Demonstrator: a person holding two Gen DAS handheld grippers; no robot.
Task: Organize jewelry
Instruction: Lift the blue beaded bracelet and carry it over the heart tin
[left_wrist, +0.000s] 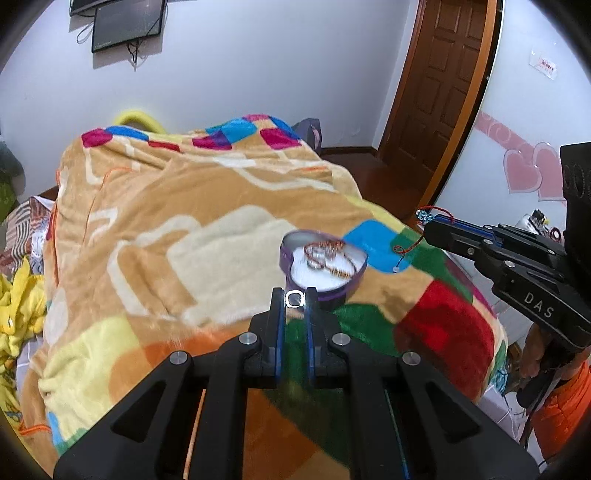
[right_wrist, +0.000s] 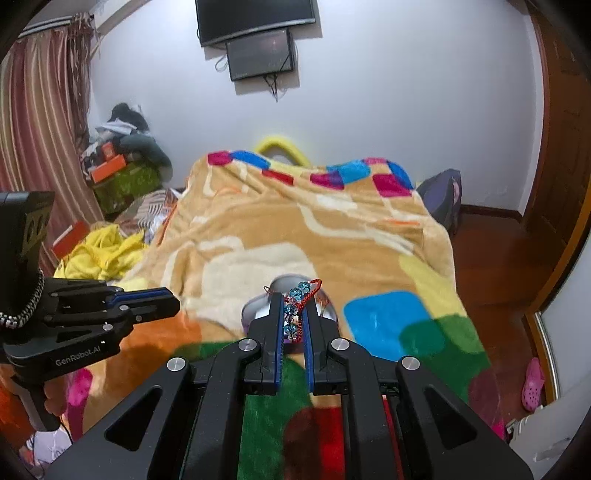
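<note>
Two black handheld grippers with blue-lined fingers, both closed on something.

The left gripper (left_wrist: 294, 299) points forward, its tips pinching a small silver ring (left_wrist: 294, 298). The right gripper (right_wrist: 295, 314), level beside it, clamps a red-cord bracelet of blue crystal beads (right_wrist: 295, 302) between narrowly set fingers.

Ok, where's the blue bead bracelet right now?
Pinched in the right gripper, the blue bead bracelet hangs just right of the purple heart box on the blanket.
</note>
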